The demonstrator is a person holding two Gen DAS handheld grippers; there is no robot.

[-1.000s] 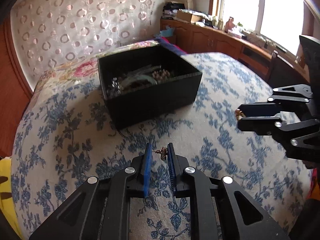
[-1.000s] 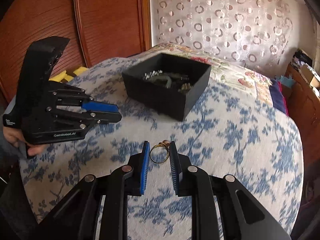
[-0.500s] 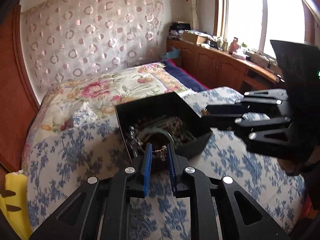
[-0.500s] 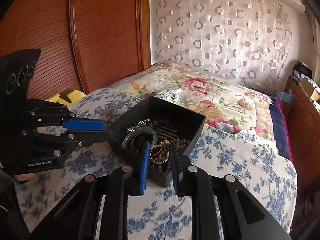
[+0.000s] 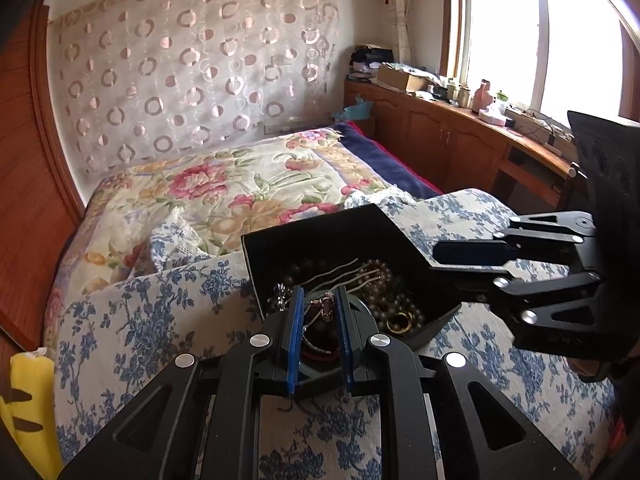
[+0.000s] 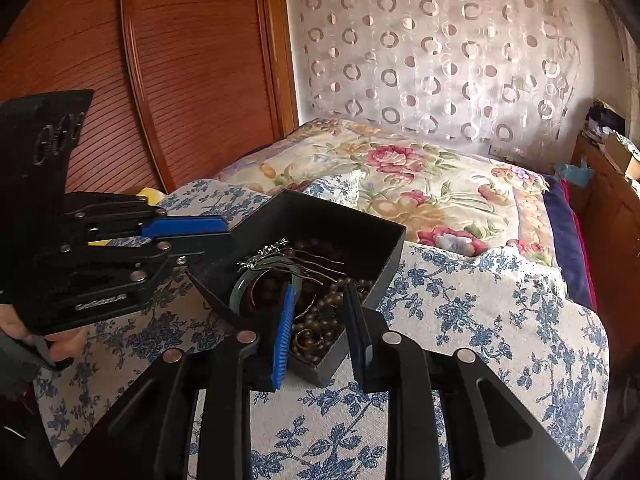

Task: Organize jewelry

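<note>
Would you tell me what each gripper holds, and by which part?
Left gripper pinches a small earring across its body; right gripper is open, empty.

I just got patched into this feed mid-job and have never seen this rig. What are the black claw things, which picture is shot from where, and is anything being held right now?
No robot here: a person holds a hand-gripped claw in each hand, each with a fisheye camera looking along its two fingers. One picture is from the left gripper, the other from the right gripper; each also sees the other claw from the side. Both hover over an open black box of beads and bangles, sitting on a blue-flowered bedspread. The left gripper pinches a small earring. The right gripper is open and empty; a gold ring lies in the box below it.
</note>
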